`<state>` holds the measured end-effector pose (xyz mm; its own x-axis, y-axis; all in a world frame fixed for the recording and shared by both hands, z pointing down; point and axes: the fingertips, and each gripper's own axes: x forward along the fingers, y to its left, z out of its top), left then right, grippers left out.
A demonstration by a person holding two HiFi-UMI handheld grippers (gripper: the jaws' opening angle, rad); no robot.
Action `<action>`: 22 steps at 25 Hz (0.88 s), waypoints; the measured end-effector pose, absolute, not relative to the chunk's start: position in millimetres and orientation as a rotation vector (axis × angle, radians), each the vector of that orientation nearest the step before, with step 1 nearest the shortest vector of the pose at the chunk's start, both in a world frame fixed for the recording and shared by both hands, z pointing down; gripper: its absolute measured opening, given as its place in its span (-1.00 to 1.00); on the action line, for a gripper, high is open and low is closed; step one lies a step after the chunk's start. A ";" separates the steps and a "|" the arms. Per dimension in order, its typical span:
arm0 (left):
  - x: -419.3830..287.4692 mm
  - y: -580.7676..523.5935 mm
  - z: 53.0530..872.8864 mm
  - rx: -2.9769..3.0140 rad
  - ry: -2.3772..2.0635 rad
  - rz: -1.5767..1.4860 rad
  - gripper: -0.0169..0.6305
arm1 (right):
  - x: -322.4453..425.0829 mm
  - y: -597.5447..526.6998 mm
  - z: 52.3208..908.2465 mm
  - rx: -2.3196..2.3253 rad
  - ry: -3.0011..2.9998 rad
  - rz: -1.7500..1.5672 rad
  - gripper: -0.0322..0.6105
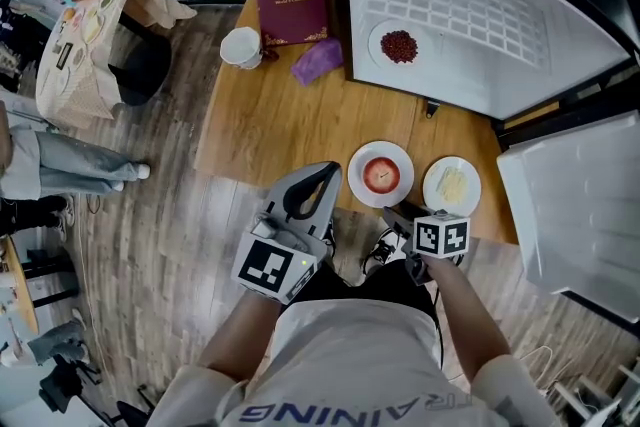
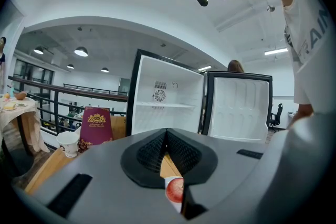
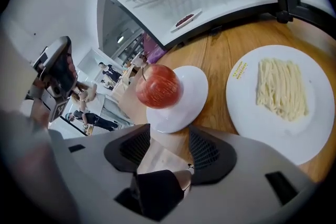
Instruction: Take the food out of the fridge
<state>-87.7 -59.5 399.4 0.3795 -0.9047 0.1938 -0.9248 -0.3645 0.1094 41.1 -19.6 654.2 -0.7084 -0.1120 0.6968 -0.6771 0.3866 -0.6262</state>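
Meanwhile, your right hand-held gripper [image 3: 169,136] hung empty, jaws apart, near the apple [image 3: 159,85] on its plate [image 3: 193,86], your left hand-held gripper [image 2: 167,132] held jaws together.

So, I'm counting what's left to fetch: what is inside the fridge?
One white plate of small red food sits near the front of the fridge. Nothing else shows inside, though the wire shelf covers part of the space behind it.

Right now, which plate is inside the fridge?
The plate of small red food, alone in the fridge. The apple plate and the noodle plate both sit outside on the table.
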 end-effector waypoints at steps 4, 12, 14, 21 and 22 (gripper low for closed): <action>-87.9 -61.3 396.7 2.438 -1.647 0.142 -0.92 | 46.5 -22.3 638.3 0.690 -2.117 1.322 -0.22; -87.0 -71.5 379.8 2.461 -1.665 0.115 -0.92 | 70.0 -81.5 550.0 0.962 -2.364 1.181 -0.79; -86.0 -73.7 375.3 2.466 -1.668 0.106 -0.92 | 76.3 -96.0 524.8 1.025 -2.432 1.110 -0.82; -79.3 -81.0 353.5 2.501 -1.673 0.058 -0.92 | 88.8 -127.7 427.8 1.198 -2.679 0.751 -0.84; -78.1 -81.9 349.9 2.509 -1.673 0.051 -0.92 | 89.9 -130.3 413.7 1.212 -2.710 0.695 -0.84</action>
